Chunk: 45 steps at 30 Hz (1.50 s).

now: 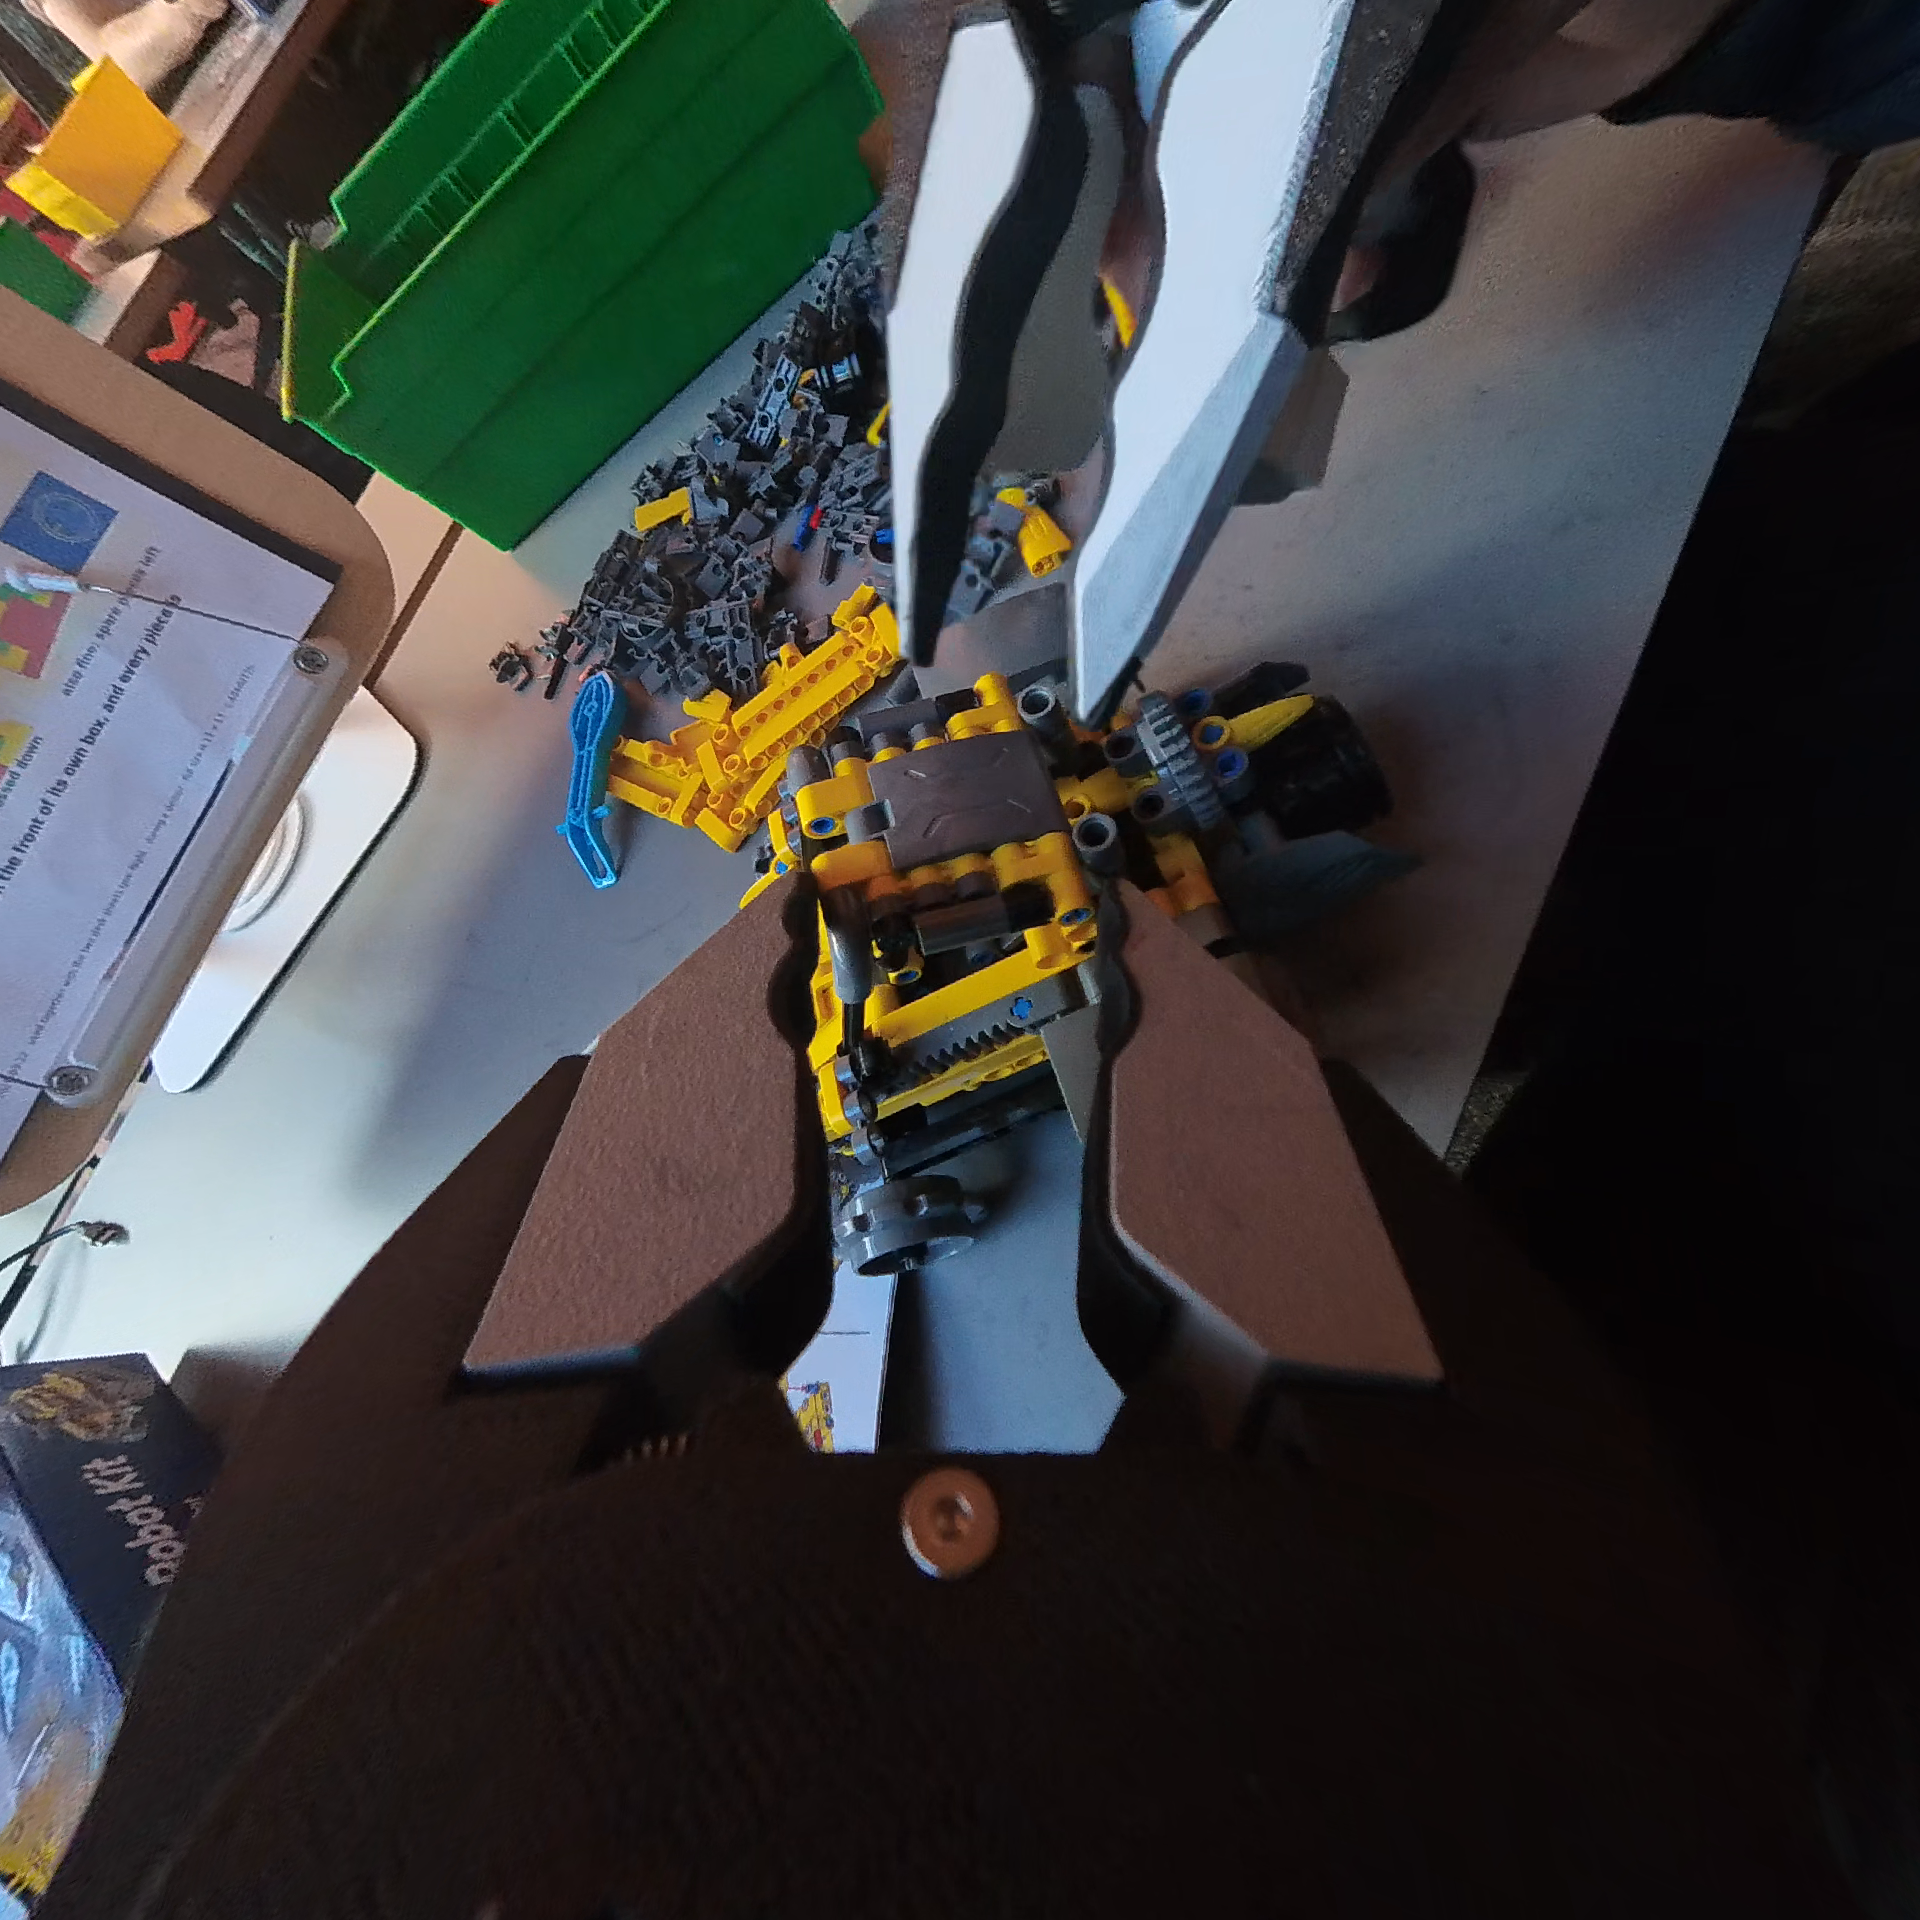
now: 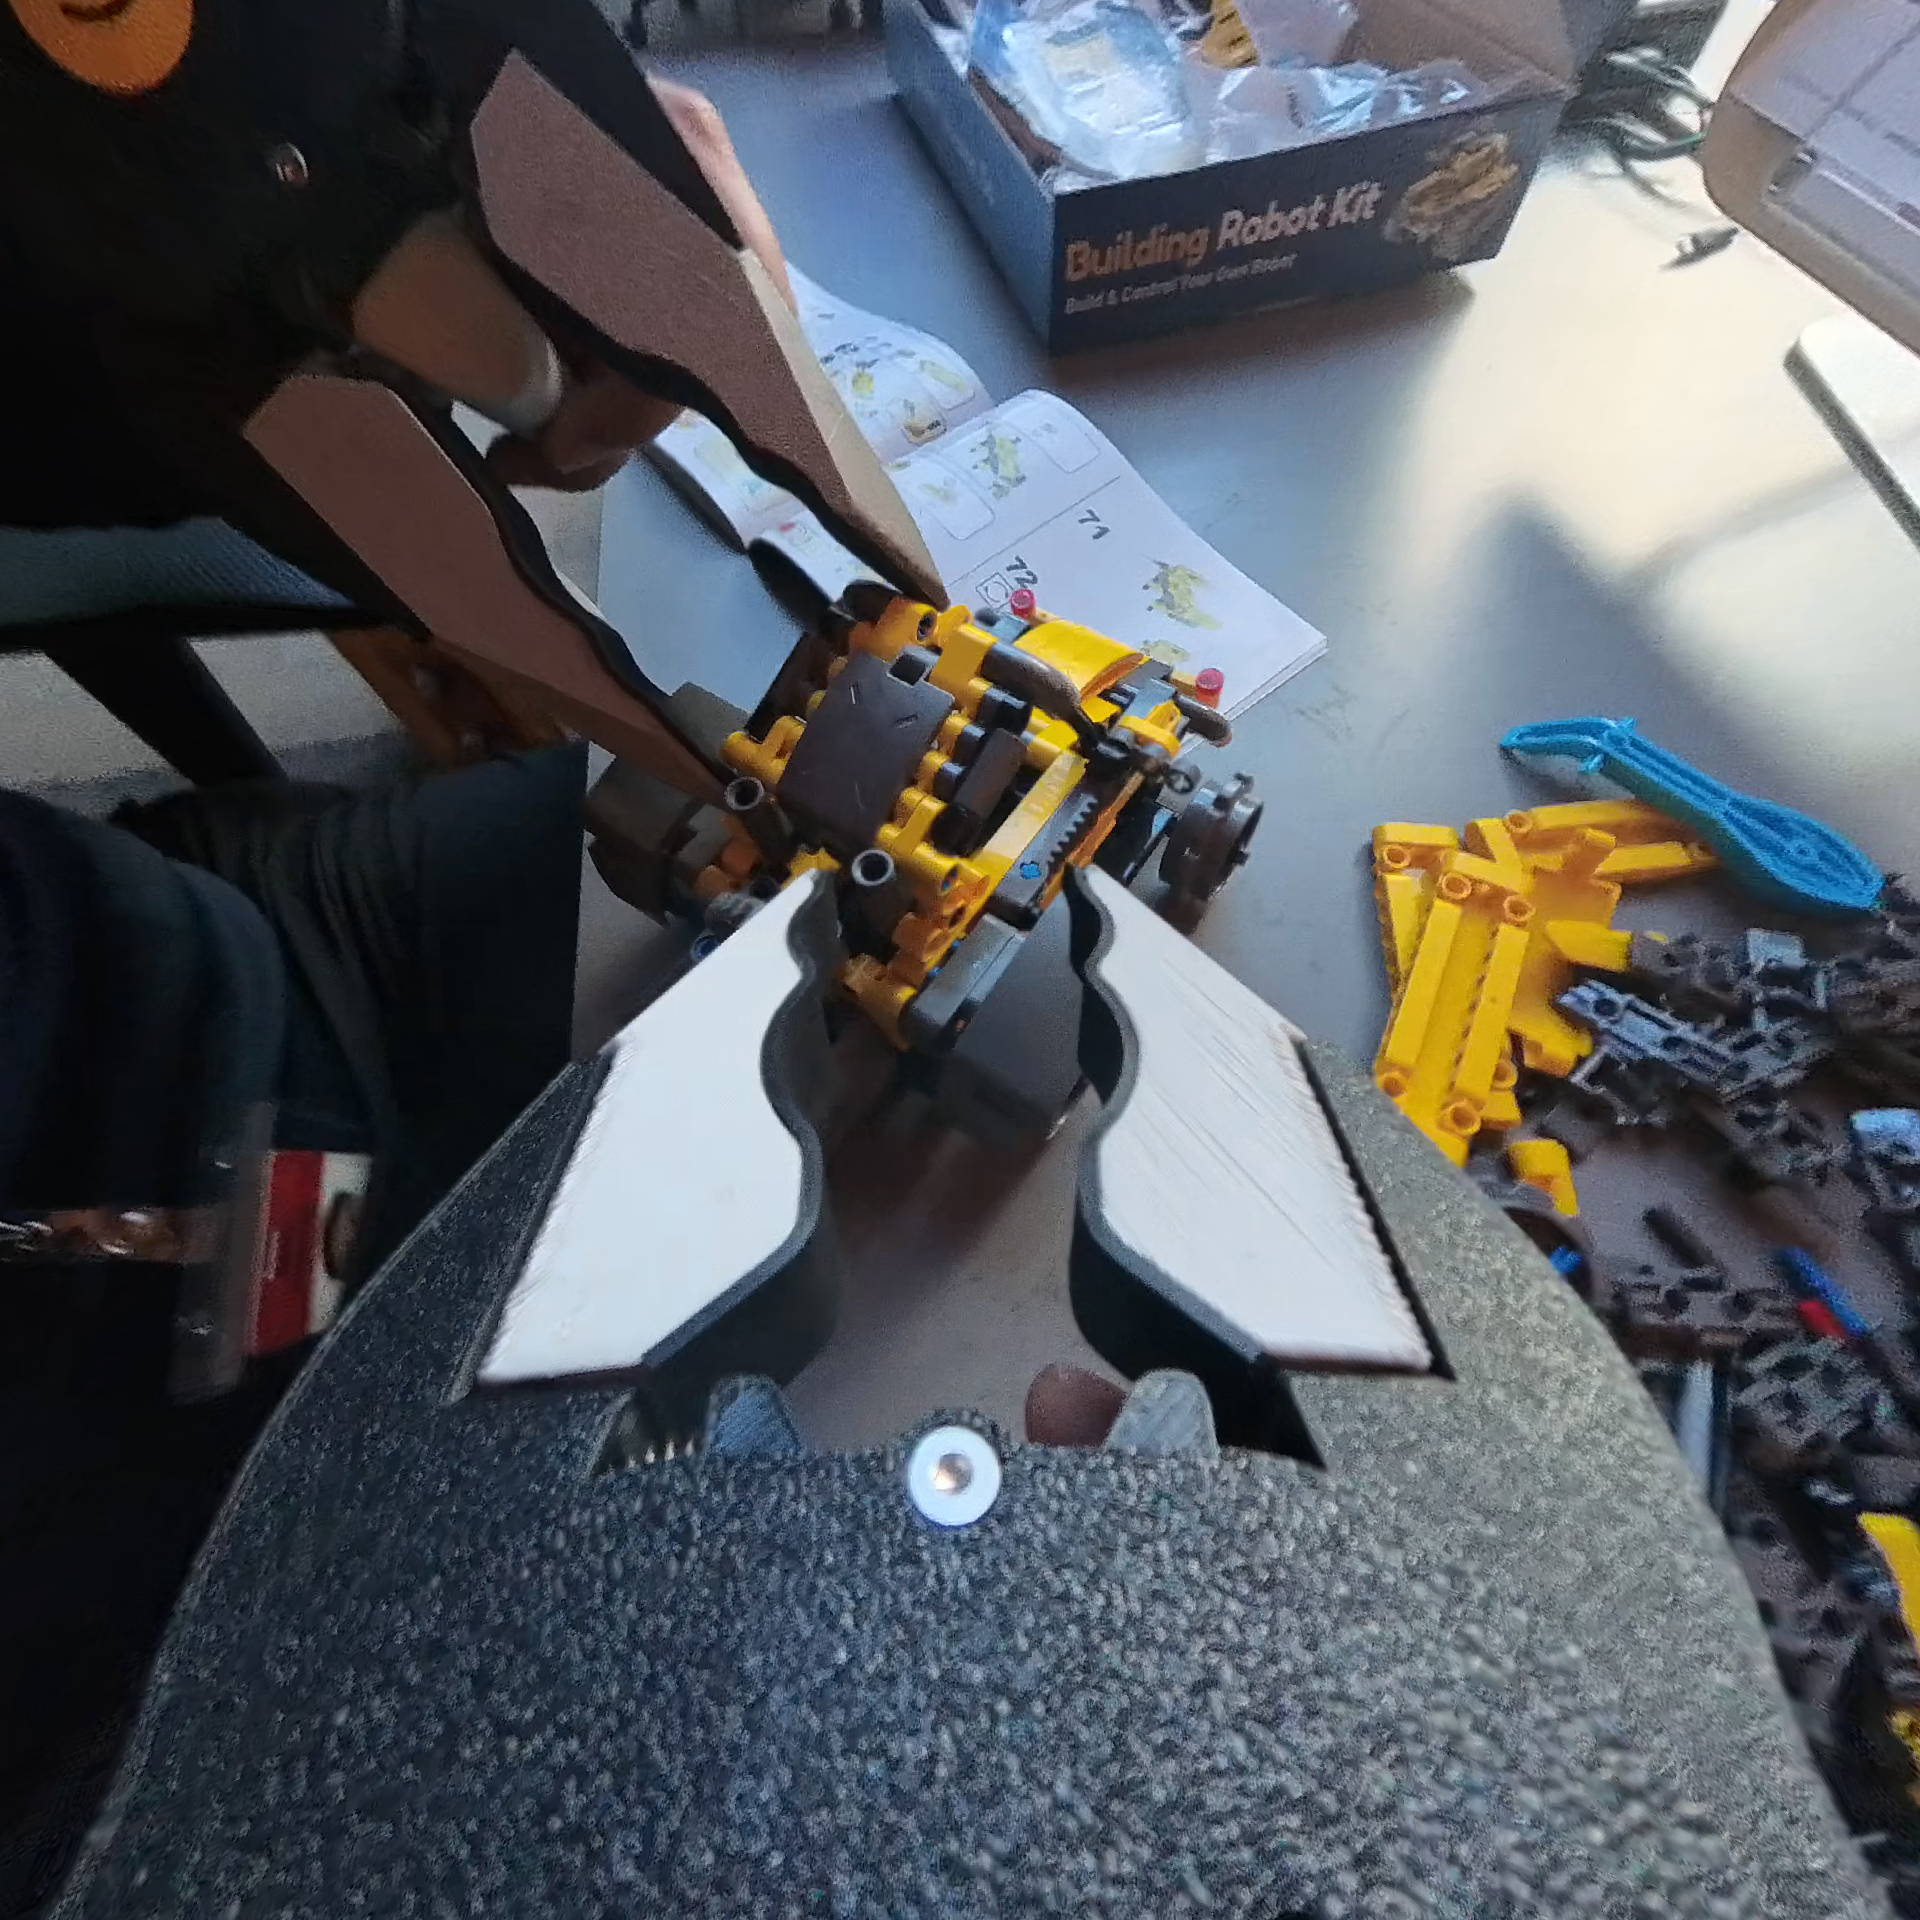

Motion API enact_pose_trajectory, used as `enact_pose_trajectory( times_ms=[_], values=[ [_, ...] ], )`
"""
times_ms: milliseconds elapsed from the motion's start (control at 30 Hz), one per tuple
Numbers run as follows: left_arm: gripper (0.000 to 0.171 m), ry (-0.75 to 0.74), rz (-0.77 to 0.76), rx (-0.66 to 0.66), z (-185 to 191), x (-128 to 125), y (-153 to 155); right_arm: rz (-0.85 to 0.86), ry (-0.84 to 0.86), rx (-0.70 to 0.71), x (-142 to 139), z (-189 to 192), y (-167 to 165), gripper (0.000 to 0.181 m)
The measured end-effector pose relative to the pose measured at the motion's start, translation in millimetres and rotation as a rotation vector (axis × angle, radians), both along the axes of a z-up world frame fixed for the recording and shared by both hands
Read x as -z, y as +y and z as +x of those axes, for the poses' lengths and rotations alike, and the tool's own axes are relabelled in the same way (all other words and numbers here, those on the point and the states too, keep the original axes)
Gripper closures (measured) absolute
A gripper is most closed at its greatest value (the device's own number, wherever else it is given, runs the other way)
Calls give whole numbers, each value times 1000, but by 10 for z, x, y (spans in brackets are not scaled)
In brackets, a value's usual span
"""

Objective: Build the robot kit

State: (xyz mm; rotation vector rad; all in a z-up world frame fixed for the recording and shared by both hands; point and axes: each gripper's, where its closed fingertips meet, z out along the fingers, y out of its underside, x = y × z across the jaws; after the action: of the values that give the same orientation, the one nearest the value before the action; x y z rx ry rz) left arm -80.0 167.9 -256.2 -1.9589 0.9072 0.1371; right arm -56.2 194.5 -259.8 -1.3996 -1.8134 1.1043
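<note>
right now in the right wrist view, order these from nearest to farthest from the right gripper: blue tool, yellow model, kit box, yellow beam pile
1. yellow model, at the right gripper fingertips, centre.
2. yellow beam pile, on the right.
3. blue tool, right, just beyond the beams.
4. kit box, far end of the table, top.

two close claw-mounted views, facing each other, sharing model

One model, two claws.
</note>
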Motion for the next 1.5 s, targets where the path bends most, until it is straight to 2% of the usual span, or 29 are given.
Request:
enact_pose_trajectory(
  times_ms=[100, 167, 233, 300, 367, 400, 467, 633, 667, 700, 800, 900, 967, 1033, 1133, 1200, 1267, 1367, 1433, 1500],
  values=[
    [122, -42, -13, 9, 5, -5, 12, 70, -27, -21, 21, -64, 61, 129],
    [121, -90, -41, 5, -3, 2, 12, -2, -69, -67, 63, -58, -2, 129],
    [121, -146, -86, -23, -3, 16, -17, -93, -110, -116, 100, -23, -100, 146],
    [112, -181, -70, -65, -9, -57, -57, -131, -119, -104, 109, -13, -108, 147],
    [109, -238, -34, -99, 38, -159, -118, -128, -115, -89, 103, 3, -101, 149],
    [105, -267, -32, -112, 76, -171, -153, -119, -115, -75, 96, 12, -79, 157],
    [103, -275, -30, -168, 73, -109, -171, -119, -120, -47, 67, 28, -37, 158],
    [92, -330, -90, -205, 32, 110, -224, -128, -115, 89, 1, 162, -20, 143],
    [93, -326, -88, -203, 1, 128, -237, -137, -96, 123, -17, 198, -60, 135],
    [93, -315, -95, -193, -18, 157, -252, -143, -75, 143, -28, 236, -130, 125],
    [98, -295, -125, -158, 26, 233, -292, -103, -60, 235, 37, 320, -266, 113],
    [103, -304, -136, -111, 217, 263, -313, -80, -46, 340, 85, 288, -292, 113],
    [100, -297, -136, -85, 340, 260, -322, -48, -53, 406, 141, 278, -204, 122],
    [104, -295, -135, -50, 435, 228, -342, -53, -79, 411, 204, 283, -185, 129],
    [106, -347, -116, -6, 500, 46, -382, -73, -76, 390, 215, 281, -221, 126],
    [109, -300, -74, 5, 373, -96, -348, -41, -84, 387, 245, 309, -178, 143],
    [114, -151, -43, 24, 144, -199, -248, -61, -93, 364, 248, 336, -184, 146],
    [115, 42, -77, 98, -115, -226, 10, -54, -111, 351, 248, 398, -142, 152],
    [113, 46, -127, 167, -120, -240, 203, -26, -116, 369, 246, 460, -59, 154],
    [112, -48, -204, 273, 63, -266, 303, -16, -117, 383, 244, 532, 16, 154]
  ],
)
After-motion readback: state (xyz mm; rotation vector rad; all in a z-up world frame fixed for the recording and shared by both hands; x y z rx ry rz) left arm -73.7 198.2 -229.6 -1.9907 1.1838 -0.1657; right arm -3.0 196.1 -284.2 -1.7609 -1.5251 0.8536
